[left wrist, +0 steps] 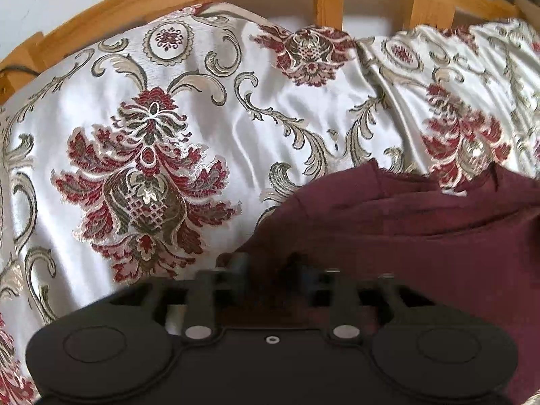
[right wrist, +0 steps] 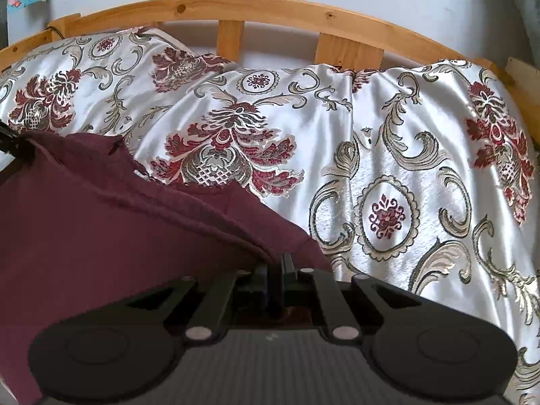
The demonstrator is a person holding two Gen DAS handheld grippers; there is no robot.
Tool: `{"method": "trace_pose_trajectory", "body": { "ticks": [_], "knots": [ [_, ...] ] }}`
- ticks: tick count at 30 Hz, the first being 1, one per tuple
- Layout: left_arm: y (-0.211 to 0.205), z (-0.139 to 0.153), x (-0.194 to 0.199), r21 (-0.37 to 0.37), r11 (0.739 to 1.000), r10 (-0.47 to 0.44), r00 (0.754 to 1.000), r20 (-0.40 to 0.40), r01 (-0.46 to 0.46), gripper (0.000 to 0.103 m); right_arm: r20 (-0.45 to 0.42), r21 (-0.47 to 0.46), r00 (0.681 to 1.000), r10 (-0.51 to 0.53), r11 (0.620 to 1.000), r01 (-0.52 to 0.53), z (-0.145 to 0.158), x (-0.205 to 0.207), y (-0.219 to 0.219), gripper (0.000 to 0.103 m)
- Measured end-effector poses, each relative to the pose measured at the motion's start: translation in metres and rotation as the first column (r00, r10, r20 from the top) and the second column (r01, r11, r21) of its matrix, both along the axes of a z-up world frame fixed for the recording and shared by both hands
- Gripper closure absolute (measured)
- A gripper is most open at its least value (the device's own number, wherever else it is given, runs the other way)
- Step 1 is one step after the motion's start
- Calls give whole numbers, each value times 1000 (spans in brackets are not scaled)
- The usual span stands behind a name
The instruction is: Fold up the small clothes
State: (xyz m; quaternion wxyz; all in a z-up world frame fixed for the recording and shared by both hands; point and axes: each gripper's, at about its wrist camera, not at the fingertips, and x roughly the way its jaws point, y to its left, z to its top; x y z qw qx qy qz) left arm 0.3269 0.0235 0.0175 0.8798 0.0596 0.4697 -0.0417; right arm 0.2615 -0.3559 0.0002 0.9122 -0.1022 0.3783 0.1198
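A dark maroon garment (left wrist: pixel 422 236) lies on the patterned bedspread, at the lower right of the left wrist view and the lower left of the right wrist view (right wrist: pixel 101 229). My left gripper (left wrist: pixel 270 263) is blurred; its fingers look close together at the garment's left edge, seemingly pinching cloth. My right gripper (right wrist: pixel 278 266) is shut on a fold at the garment's right edge. The left gripper's tip also shows at the far left of the right wrist view (right wrist: pixel 13 141), holding the cloth's far corner raised.
The white satin bedspread (right wrist: pixel 388 155) with red and gold floral pattern covers the bed. A wooden slatted headboard (right wrist: pixel 236 6) runs along the back against a white wall with pictures.
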Motion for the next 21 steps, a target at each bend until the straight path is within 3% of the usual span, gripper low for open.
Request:
{"method": "trace_pose_trajectory", "body": {
  "ticks": [2,6,8,9,11,13,14,17,19,21],
  "knots": [
    [6,6,-7,-13,1000,11,999,32,-11,35,3,10,1000,-4,1000,4,-1,0,-1,91],
    [19,14,-21,-48,999,14,997,80,-10,23,3,55,999,-32,998,32,-3,0,-7,86],
    [24,16,-33,-64,998,18,995,101,-11,18,3,76,999,-52,996,51,-3,-3,-11,65],
    [26,17,-39,-69,998,16,994,107,-9,16,2,94,998,-59,994,59,-4,-5,-14,48],
    [26,16,-54,-69,998,14,993,117,-6,12,-2,134,998,-69,989,69,-3,-13,-20,41],
    [26,14,-71,-66,998,5,992,126,3,9,-1,151,996,-92,984,91,-2,-24,-26,24],
    [24,12,-81,-62,998,0,991,137,8,6,3,168,994,-109,980,107,-1,-32,-30,20],
    [18,9,-111,-46,999,-20,985,170,28,7,1,211,990,-138,968,135,4,-59,-36,11],
    [12,6,-129,-52,995,-72,982,174,82,13,3,225,988,-157,962,153,7,-80,-37,2],
    [7,2,-140,-39,995,-88,983,163,95,24,15,230,979,-202,954,193,9,-102,-36,1]
  ]
}}
